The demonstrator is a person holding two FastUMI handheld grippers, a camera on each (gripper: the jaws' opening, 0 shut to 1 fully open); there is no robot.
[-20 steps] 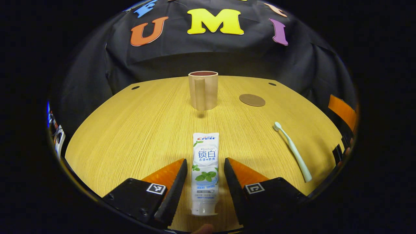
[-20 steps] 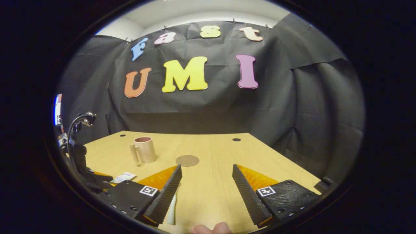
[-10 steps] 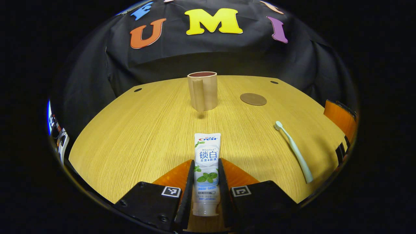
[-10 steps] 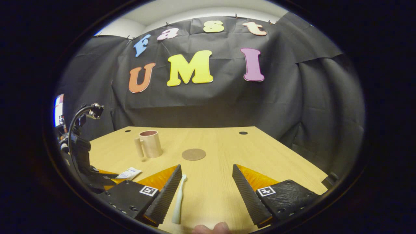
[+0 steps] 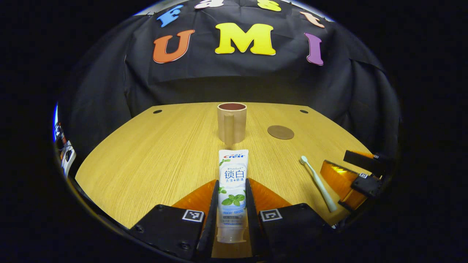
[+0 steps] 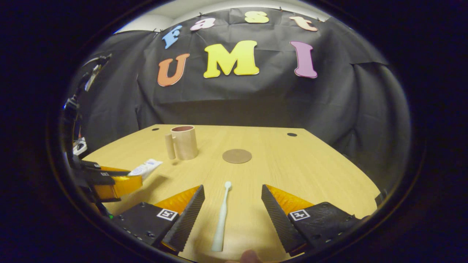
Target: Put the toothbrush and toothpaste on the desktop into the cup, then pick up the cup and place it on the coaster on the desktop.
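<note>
My left gripper point(image 5: 231, 219) is clamped on the soft, light toothpaste point(image 5: 232, 190) near its cap end, cup point(image 5: 231, 122) at 12 o'clock; my right gripper point(image 6: 233, 215) stands apart around the stiff, slim toothbrush point(image 6: 221, 223).

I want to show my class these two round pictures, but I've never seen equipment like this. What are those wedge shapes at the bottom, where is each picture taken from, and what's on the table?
A person holds a two-finger gripper in each hand, and a fisheye camera rides on each, looking along its fingers. In the left gripper view, the left gripper is shut on a toothpaste tube. In the right gripper view, the right gripper is open, with a toothbrush lying on the wooden table between its fingers. Farther back stand a cup with a handle and a flat round coaster.
</note>
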